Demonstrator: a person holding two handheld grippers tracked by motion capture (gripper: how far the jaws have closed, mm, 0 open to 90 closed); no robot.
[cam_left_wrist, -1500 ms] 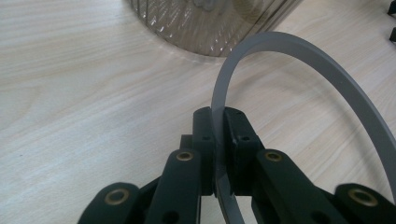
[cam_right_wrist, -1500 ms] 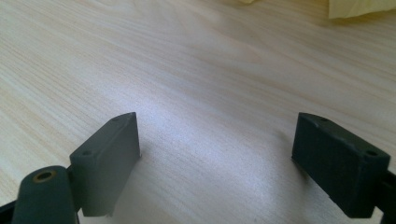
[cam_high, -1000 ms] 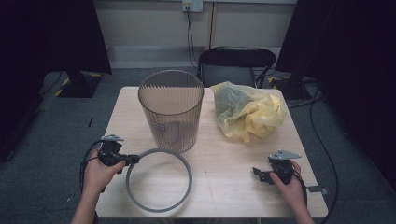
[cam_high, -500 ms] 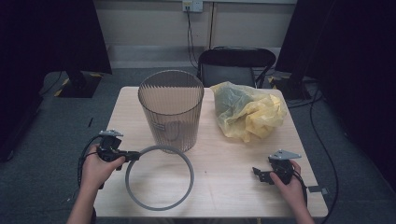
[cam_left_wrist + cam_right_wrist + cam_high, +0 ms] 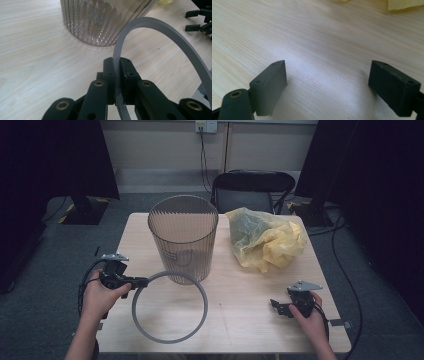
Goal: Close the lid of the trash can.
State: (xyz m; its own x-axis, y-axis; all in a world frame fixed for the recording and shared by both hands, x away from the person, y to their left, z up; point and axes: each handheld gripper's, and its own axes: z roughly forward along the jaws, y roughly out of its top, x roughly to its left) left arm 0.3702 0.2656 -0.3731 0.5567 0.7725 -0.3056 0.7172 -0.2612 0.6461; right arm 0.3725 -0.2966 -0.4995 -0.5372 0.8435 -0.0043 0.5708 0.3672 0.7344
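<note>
Your left tool [image 5: 117,82] pinches the grey ring [image 5: 160,30] at its rim, beside the ribbed bin [image 5: 183,237]. Your right tool [image 5: 328,85] rests spread on the tabletop [image 5: 245,305].

Bare table [image 5: 250,295] lies open between the left gripper [image 5: 142,281] and right gripper [image 5: 274,306]; ahead of them, ribbed bin [image 5: 183,237] and yellow bag [image 5: 265,239] block passage.
</note>
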